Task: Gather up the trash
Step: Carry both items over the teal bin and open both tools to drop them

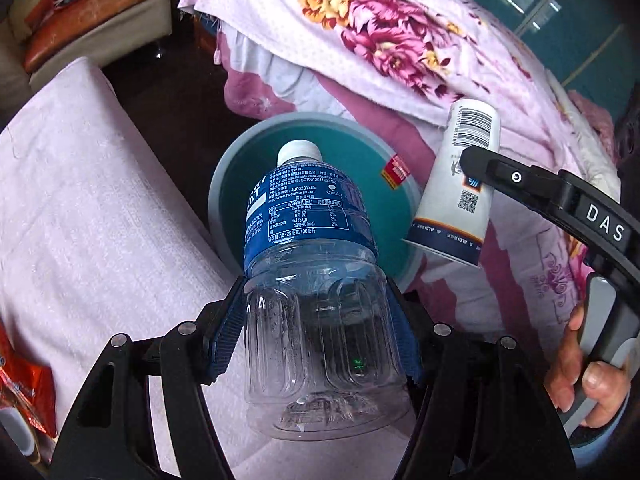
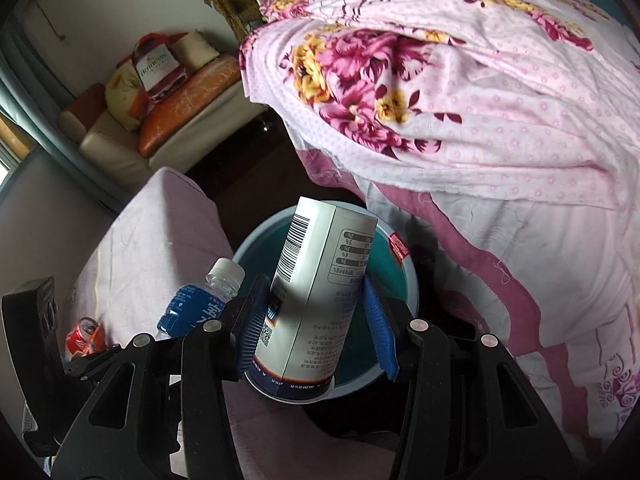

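My left gripper [image 1: 316, 332] is shut on a clear plastic bottle [image 1: 312, 280] with a blue label and white cap, held above and in front of a teal bin [image 1: 396, 216]. My right gripper [image 2: 316, 316] is shut on a white paper cup [image 2: 316, 292] with a barcode, held upside down over the same bin [image 2: 404, 276]. The cup [image 1: 460, 184] and the right gripper [image 1: 560, 196] also show at the right of the left wrist view. The bottle [image 2: 200, 300] shows at the left of the right wrist view. The bin looks empty inside.
A pale pink padded seat [image 1: 80, 216] lies left of the bin. A floral quilt [image 2: 460, 100] hangs over the bed on the right. A red can [image 2: 84, 334] and an orange wrapper [image 1: 24, 384] lie on the seat. A sofa [image 2: 160, 120] stands behind.
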`<state>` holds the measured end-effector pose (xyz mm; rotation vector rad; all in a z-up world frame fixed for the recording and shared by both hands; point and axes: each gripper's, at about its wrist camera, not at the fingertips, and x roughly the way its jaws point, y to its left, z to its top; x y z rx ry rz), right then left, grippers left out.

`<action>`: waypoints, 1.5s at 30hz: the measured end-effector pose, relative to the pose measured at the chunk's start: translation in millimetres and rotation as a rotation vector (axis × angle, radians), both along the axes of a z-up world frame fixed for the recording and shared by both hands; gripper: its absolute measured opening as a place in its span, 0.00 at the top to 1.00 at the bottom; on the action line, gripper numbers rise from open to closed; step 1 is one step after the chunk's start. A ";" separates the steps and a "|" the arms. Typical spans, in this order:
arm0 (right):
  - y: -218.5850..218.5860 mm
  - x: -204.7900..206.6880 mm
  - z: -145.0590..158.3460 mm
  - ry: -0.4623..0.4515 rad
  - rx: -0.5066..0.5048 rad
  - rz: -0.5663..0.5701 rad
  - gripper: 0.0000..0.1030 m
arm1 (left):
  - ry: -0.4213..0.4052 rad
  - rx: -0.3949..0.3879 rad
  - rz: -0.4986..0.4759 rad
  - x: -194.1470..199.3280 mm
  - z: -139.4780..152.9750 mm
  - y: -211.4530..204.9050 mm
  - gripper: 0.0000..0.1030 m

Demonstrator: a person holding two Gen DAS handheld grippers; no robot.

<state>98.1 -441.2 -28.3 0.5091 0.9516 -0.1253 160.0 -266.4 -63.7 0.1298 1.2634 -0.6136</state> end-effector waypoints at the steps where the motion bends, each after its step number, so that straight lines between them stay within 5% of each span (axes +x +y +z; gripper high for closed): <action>1: -0.6 0.8 -2.5 0.006 -0.005 0.000 0.56 | 0.002 0.010 0.002 1.7 -2.9 -1.9 0.35; 5: -1.0 4.7 -10.4 0.023 -0.005 0.005 0.56 | -0.002 0.048 0.003 4.7 -7.9 -5.5 0.34; 8: -0.1 6.6 -14.8 0.034 -0.006 0.012 0.56 | -0.016 0.030 0.013 5.0 -4.2 -0.9 0.19; 23: 9.6 12.9 -19.4 0.077 -0.015 0.035 0.55 | -0.053 -0.024 0.085 -1.7 17.9 30.7 0.14; 25: 11.7 13.2 -19.2 0.085 -0.003 0.037 0.40 | -0.057 -0.034 0.101 -2.9 21.5 37.1 0.14; 30: 18.0 11.6 -13.3 0.082 -0.003 0.031 0.28 | -0.052 -0.053 0.139 -6.3 24.7 55.7 0.13; 45: 87.4 9.3 3.0 0.100 -0.100 0.176 0.23 | -0.059 -0.081 0.254 -39.9 32.5 142.4 0.12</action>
